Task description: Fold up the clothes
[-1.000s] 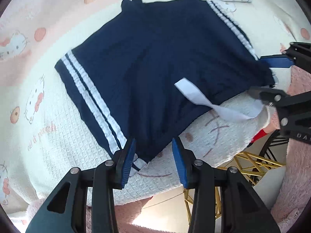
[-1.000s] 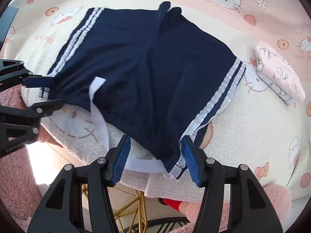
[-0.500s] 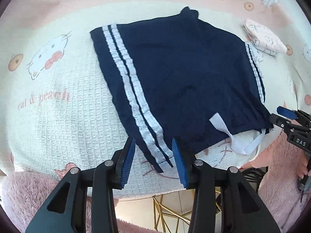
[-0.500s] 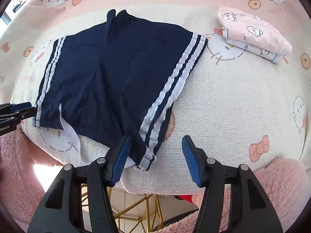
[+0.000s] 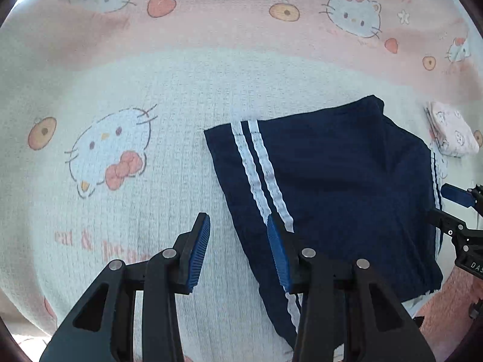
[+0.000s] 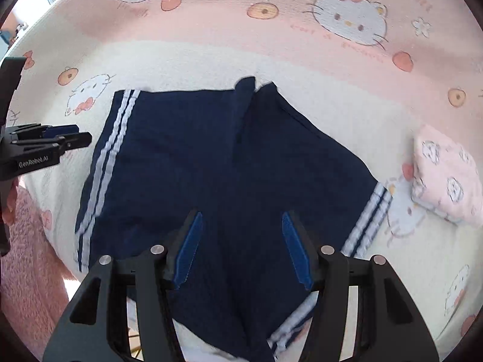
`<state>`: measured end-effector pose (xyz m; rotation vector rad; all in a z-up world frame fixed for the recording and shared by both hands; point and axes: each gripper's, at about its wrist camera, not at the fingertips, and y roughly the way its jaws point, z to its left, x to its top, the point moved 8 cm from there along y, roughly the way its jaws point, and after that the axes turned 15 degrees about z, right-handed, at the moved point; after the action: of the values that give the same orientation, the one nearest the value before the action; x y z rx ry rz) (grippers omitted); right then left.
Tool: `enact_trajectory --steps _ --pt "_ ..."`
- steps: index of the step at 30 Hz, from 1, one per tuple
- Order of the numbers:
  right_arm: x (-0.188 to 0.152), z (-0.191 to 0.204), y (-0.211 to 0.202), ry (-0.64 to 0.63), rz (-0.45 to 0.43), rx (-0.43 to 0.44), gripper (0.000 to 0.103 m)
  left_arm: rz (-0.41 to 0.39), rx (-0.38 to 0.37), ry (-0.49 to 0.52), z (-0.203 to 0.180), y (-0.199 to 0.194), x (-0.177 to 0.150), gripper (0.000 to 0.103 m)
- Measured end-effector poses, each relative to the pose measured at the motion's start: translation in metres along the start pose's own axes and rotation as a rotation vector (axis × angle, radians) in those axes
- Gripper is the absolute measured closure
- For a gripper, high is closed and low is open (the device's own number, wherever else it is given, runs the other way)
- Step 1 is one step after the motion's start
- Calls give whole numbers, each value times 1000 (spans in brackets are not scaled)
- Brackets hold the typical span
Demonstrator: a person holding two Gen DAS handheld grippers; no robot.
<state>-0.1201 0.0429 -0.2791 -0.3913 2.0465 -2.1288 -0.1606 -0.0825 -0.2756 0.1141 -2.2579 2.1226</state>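
Right wrist view: right gripper point(image 6: 240, 247), jaws wide and empty, sits over the flat navy shorts point(image 6: 187, 163); left gripper point(image 5: 237, 255), also wide, straddles their striped left edge.

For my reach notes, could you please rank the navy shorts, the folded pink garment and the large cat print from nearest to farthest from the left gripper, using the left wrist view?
From the left gripper:
1. Navy shorts, their striped edge directly at the gripper's right finger.
2. Large cat print, to the upper left on the blanket.
3. Folded pink garment, far right, beyond the shorts.
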Motion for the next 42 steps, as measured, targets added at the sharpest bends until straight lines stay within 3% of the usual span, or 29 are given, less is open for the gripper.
enact_trajectory --steps 4,8,11,14,17,24,26,28,31,36,39,42 --pt "61 27 48 -72 32 0 46 -31 -30 22 -5 11 24 62" --pt "89 41 74 -68 114 119 48 -1 3 27 -8 49 38 62" --pt "102 40 90 -111 123 29 47 -22 60 44 0 59 48 58" --pt "118 28 86 -69 94 67 47 -41 91 36 13 59 57 58" --pt "140 10 85 27 71 140 47 -42 34 12 23 64 68 55" --pt "162 0 70 50 15 136 46 -53 53 31 30 47 72 55" --pt "153 -2 48 66 -26 157 46 -55 22 56 39 27 44 55" --pt "130 -2 28 68 -33 152 46 -33 -10 90 52 4 -5 55" --pt "77 -2 5 51 -23 142 46 -3 -68 118 41 1 -33 55" --pt "-12 -8 4 51 45 105 46 102 -185 249 -37 -1 -93 55" --pt "-48 -7 10 69 80 93 46 96 -172 310 -101 -20 -107 55" --pt "-83 -7 17 87 115 82 46 140 -161 341 -117 -14 -121 55"
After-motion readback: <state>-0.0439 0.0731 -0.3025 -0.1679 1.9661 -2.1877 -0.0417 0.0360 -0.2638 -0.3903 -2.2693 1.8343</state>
